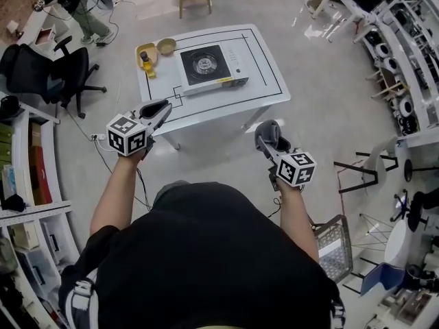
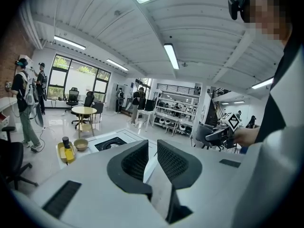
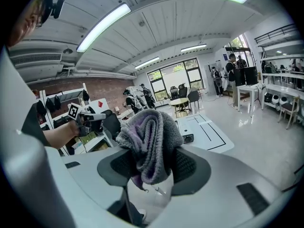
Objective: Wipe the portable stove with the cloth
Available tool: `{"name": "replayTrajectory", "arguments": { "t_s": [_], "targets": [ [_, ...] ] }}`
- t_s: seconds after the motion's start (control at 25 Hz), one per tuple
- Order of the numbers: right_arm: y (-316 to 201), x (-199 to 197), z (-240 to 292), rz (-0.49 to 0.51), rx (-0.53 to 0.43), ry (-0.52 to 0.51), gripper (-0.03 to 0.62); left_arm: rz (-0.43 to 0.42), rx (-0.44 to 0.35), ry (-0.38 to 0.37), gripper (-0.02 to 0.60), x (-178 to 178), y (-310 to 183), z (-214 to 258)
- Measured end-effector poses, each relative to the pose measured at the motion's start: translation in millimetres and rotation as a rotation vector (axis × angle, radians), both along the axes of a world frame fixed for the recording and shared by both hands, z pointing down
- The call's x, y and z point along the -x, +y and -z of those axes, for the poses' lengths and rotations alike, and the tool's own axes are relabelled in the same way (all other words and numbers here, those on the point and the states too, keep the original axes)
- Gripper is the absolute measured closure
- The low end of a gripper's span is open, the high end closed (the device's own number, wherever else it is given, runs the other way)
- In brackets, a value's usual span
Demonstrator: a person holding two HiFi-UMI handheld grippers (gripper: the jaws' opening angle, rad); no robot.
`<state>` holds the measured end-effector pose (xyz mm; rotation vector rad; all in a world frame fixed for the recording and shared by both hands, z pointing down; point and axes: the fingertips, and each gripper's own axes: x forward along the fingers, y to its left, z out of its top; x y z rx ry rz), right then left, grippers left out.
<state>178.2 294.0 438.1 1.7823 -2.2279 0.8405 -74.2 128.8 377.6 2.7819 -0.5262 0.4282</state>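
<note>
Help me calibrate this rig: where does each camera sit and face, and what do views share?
Head view: on the head, steeply down at table, portable stove, both arms.
Left gripper view: on left gripper, along open, empty jaws toward the stove.
Right gripper view: on right gripper, along jaws shut on cloth.
Shared: all show the table; each gripper view shows the other gripper.

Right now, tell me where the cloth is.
In the head view the cloth is at the right, clamped in the right tool, above the floor just short of the white table that carries the portable stove.
</note>
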Motion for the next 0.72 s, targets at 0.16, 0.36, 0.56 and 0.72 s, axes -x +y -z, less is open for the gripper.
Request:
{"name": "replayTrajectory", "arguments": {
  "t_s": [0.16,0.36,0.56,0.72],
  "targets": [
    [-9,11,4,0.017,-0.008,-0.001,0.385,0.013,0.010,-0.006,0.506,13,-2,-2],
    [-35,22,1,0.021,0.003,0.002,0.384,0.020,0.026,-0.004,0.506,26,-29,-7],
    [-70,27,-2,-0.001,0.018,-0.004,0.385,-0.006,0.040,-0.003,0.506,27,-68,-15],
    [-103,32,-7,-0.022,0.026,-0.002,0.384,-0.036,0.050,-0.004,0.506,26,-103,-22]
  ]
}}
